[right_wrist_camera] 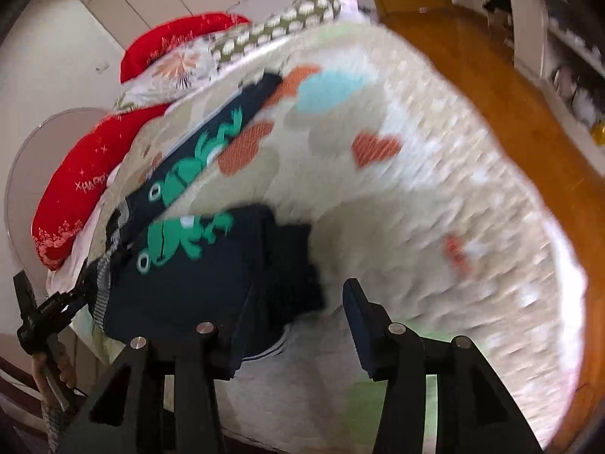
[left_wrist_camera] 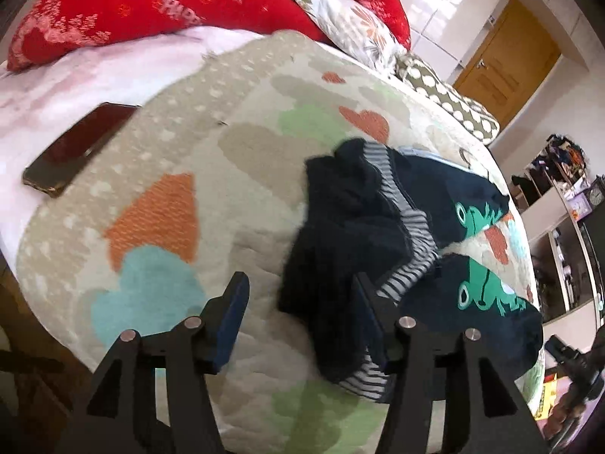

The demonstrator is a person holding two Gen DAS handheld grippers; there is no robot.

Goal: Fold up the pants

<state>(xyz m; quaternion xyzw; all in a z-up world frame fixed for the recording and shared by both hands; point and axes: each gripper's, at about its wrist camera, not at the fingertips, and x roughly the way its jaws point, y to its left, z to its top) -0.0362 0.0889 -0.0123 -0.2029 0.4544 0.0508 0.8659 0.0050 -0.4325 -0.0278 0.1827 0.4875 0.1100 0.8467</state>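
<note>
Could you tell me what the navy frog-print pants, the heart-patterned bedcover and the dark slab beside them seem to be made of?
Navy frog-print pants: soft knit, probably cotton, with a ribbed striped waistband. Heart-patterned bedcover: matte quilted fabric, judging by its stitched, puckered surface. Dark rectangular slab: glossy glass face, likely a phone.

The left hand-held gripper (left_wrist_camera: 300, 316) is showing matte black, angular arms that are filling the lower part of the frame. Each side is carrying two round silver screw heads (left_wrist_camera: 192, 322), sitting near the tops of triangular black brackets with open cut-outs. Its fingers (left_wrist_camera: 236, 314) are wearing flat dark blue pads on their inner faces.

The right hand-held gripper (right_wrist_camera: 298, 325) is looking the same: black struts, four silver screws (right_wrist_camera: 397, 328), dark blue-faced fingers (right_wrist_camera: 361, 316). At the lower left of the right wrist view, a black bracketed frame (right_wrist_camera: 34, 314) is appearing, with a brownish, blurred grip below it.
</note>
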